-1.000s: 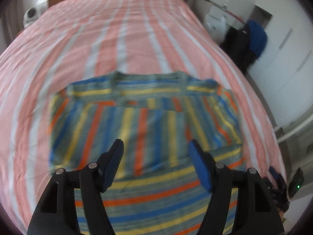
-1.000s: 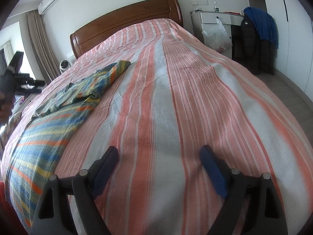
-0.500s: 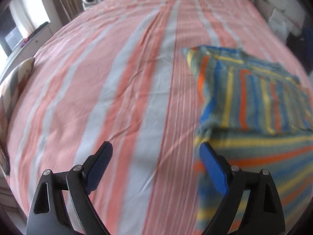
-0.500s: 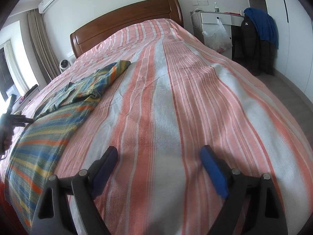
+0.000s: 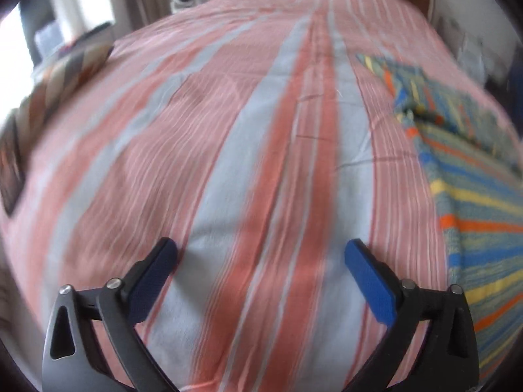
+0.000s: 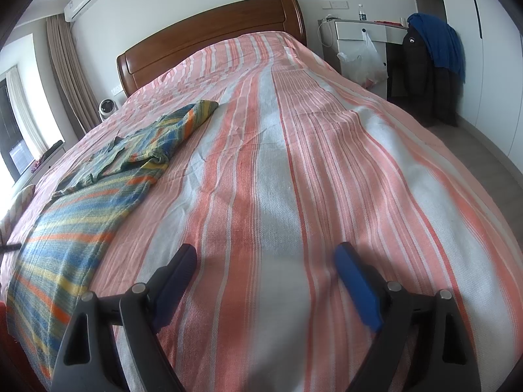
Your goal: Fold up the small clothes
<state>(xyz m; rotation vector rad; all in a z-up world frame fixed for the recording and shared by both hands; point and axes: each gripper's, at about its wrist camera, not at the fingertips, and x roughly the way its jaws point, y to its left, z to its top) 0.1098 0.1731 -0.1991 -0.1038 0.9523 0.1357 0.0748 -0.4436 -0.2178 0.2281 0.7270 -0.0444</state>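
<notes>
A striped garment (image 5: 470, 196) in blue, yellow, orange and green lies flat on the bed, its upper part folded over. In the left wrist view it lies at the right edge. In the right wrist view the garment (image 6: 98, 196) lies at the left. My left gripper (image 5: 261, 254) is open and empty, low over bare bedspread to the left of the garment. My right gripper (image 6: 264, 258) is open and empty, low over bare bedspread to the right of the garment. Neither touches the garment.
The bed has a pink and white striped bedspread (image 6: 294, 130) and a wooden headboard (image 6: 212, 32). A patterned cushion (image 5: 59, 75) lies at the bed's left side. A white desk (image 6: 359, 32) and dark hanging jackets (image 6: 431, 65) stand at the right.
My left gripper has swung left off the garment, from straight above it to bare bedspread beside it. My right gripper has held still.
</notes>
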